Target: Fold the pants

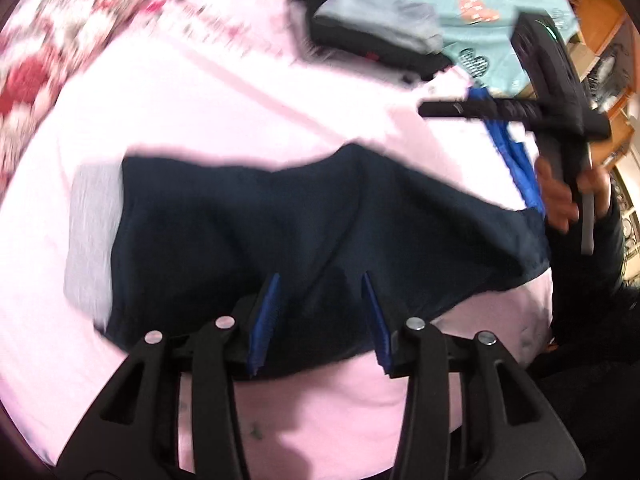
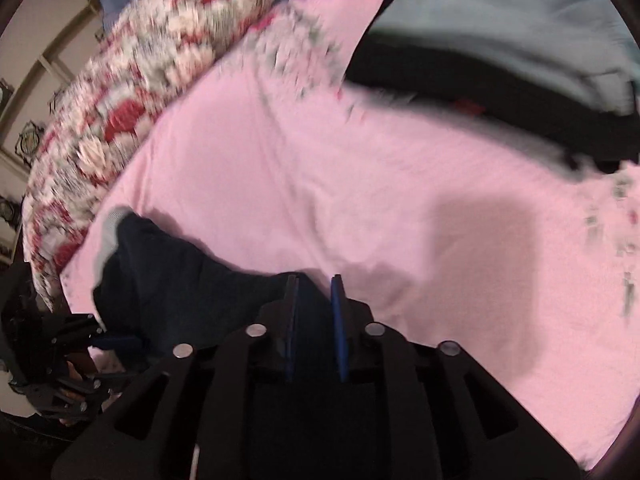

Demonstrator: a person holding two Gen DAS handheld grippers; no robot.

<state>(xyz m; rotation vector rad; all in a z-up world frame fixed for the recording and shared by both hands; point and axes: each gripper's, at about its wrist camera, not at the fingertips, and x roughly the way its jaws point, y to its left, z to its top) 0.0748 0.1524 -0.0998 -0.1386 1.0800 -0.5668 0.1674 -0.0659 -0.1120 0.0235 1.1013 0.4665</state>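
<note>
Navy pants [image 1: 304, 232] lie on the pink bed [image 1: 200, 92] ahead of my released left hand-held gripper [image 1: 320, 312]; my right hand-held gripper [image 2: 314, 320] pinches their edge. A weak pinch could slip.

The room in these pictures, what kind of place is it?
Probably a bedroom: a pink bedsheet, a red flowered quilt beside it, and folded clothes stacked on the bed.
</note>
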